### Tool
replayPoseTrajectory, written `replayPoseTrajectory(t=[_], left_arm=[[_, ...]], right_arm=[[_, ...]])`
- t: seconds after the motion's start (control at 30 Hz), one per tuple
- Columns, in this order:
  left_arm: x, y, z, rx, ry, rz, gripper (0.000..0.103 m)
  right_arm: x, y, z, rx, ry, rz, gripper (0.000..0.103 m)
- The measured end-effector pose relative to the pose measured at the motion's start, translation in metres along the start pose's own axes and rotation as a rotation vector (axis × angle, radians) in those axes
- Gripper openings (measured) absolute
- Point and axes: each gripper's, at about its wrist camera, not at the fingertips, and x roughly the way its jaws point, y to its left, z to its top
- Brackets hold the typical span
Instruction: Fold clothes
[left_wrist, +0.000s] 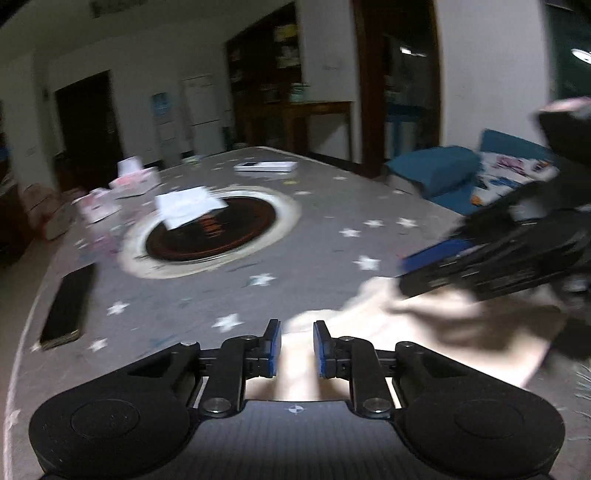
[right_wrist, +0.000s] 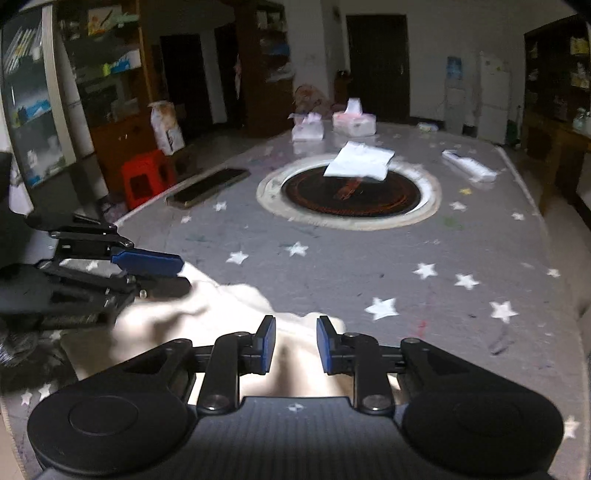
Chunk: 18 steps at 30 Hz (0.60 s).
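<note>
A cream garment (left_wrist: 424, 328) lies bunched at the near edge of the grey star-patterned table (left_wrist: 314, 251). My left gripper (left_wrist: 297, 349) is open, its blue pads apart over the garment's left part. My right gripper (left_wrist: 417, 269) comes in from the right, just above the cloth. In the right wrist view the garment (right_wrist: 221, 314) lies under my open right gripper (right_wrist: 295, 345). The left gripper (right_wrist: 162, 273) shows at the left, its blue pads (right_wrist: 147, 261) close above the cloth's far edge.
A round dark hotplate (right_wrist: 351, 192) sits in the table's middle with a white paper (right_wrist: 360, 162) on it. A black phone (left_wrist: 68, 306) lies at the left edge. Tissue packs (right_wrist: 352, 122) and a white box (right_wrist: 469, 166) stand further back. A red stool (right_wrist: 144, 177) is beside the table.
</note>
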Motion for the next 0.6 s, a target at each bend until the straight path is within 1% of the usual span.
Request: replayPoseTrajectory(t=[0.1, 0.17, 0.23, 0.33, 0.4, 0.53, 0.6], left_arm=[[0.018, -0.004, 0.002, -0.003, 0.035, -0.016, 0.021], [0.033, -0.001, 0.002, -0.019, 0.066, 0.014, 0.021], [0.036, 0.005, 0.001, -0.057, 0.062, 0.025, 0.023], [0.022, 0.010, 0.000, -0.094, 0.018, 0.056, 0.023], [0.006, 0.013, -0.004, -0.118, -0.007, 0.065, 0.023], [-0.032, 0.010, -0.023, -0.149, -0.020, 0.078, 0.023], [-0.048, 0.007, -0.034, -0.163, -0.020, 0.094, 0.023]], right_arm=[[0.017, -0.001, -0.001, 0.020, 0.020, -0.016, 0.023], [0.025, -0.003, -0.003, 0.039, 0.025, -0.028, 0.023], [0.025, -0.005, -0.003, 0.054, 0.022, -0.032, 0.022], [0.018, -0.001, 0.000, 0.036, 0.019, -0.041, 0.023], [0.011, 0.003, 0.002, 0.010, 0.013, -0.032, 0.023], [0.006, 0.021, 0.014, -0.043, 0.002, 0.026, 0.023], [0.010, 0.032, 0.018, -0.069, 0.005, 0.063, 0.023]])
